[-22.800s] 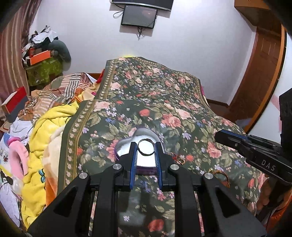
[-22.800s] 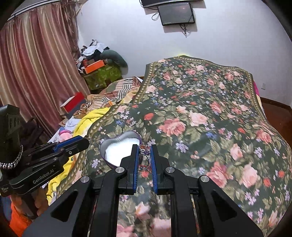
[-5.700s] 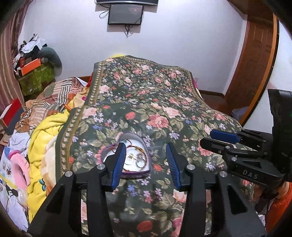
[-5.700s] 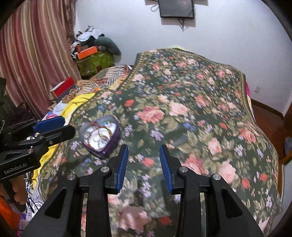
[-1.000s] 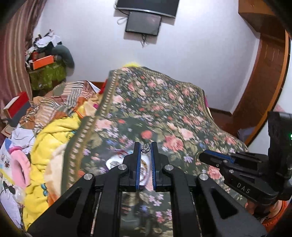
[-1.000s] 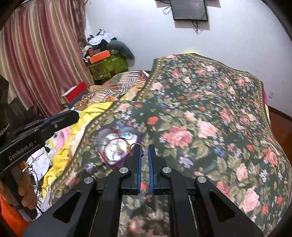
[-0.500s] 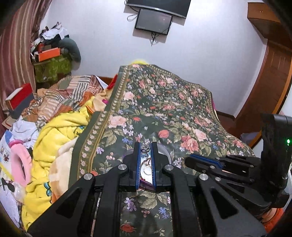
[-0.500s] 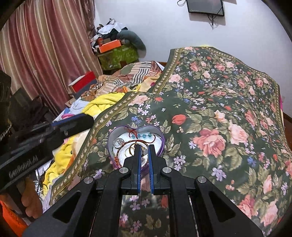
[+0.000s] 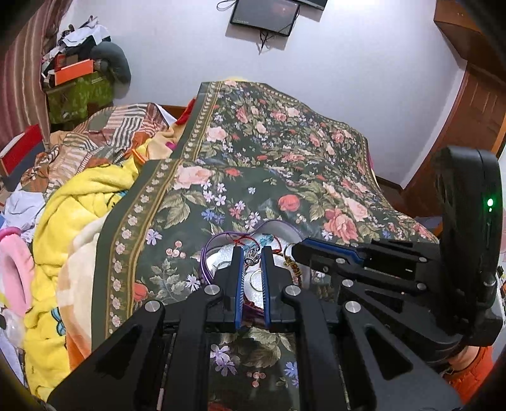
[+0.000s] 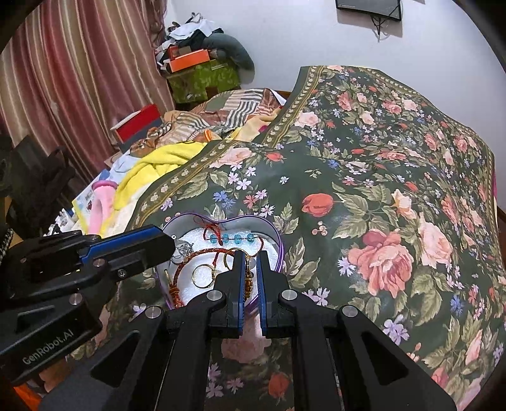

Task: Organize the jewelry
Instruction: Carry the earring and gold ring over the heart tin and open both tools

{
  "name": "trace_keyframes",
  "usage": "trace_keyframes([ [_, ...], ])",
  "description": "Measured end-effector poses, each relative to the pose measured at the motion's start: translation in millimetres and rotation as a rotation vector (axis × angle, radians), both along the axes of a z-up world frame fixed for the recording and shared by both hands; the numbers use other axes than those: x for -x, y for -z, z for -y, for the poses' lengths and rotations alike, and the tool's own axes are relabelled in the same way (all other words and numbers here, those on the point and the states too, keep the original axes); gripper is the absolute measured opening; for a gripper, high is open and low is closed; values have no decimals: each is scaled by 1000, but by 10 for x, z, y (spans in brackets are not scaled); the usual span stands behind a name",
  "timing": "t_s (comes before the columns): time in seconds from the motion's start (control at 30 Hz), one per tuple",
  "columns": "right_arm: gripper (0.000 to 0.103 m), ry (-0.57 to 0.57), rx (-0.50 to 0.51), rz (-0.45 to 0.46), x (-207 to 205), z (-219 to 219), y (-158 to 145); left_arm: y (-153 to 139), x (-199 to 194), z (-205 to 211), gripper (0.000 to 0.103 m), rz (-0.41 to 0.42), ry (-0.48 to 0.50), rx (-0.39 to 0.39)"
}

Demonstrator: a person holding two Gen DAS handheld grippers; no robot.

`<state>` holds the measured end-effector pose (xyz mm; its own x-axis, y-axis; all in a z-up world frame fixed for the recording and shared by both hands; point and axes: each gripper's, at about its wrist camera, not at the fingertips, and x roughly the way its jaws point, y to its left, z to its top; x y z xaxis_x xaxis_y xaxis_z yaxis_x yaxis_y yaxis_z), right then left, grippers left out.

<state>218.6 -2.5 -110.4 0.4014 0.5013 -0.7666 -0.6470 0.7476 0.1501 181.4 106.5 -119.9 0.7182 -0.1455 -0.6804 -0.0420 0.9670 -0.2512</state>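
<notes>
The heart-shaped box [image 10: 278, 243] sat on the floral bedspread [image 10: 395, 177], with bracelets and a gold ring [image 10: 202, 275] lying inside. The left gripper [image 9: 252, 256] hung over it, jaws narrowed on a small silver charm [image 9: 251, 254]. The right gripper [image 10: 249, 264], entering from 3 o'clock in the left view, had jaws nearly together around an amber bead piece [image 10: 249, 279].

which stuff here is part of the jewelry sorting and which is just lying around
Part of the job:
- purple heart-shaped tin
- blue-beaded red cord bracelet
- braided brown cord bracelet
- small silver ornament in left claw
- amber bead piece in right claw

Lying about:
- yellow blanket
- orange box
- wall screen
</notes>
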Motion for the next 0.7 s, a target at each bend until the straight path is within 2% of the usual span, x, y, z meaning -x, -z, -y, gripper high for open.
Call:
trace_keyframes([
  [0.4, 9, -8, 23, -19, 25, -5, -13, 78, -30, -52, 9, -40, -5, 23],
  [0.57, 10, 6, -8, -7, 73, 80, -173, -54, 30, -58, 9, -18, -13, 14],
  [0.7, 10, 30, -62, 32, 172, 212, -446, -264, 137, -32, 9, 26, -23, -17],
])
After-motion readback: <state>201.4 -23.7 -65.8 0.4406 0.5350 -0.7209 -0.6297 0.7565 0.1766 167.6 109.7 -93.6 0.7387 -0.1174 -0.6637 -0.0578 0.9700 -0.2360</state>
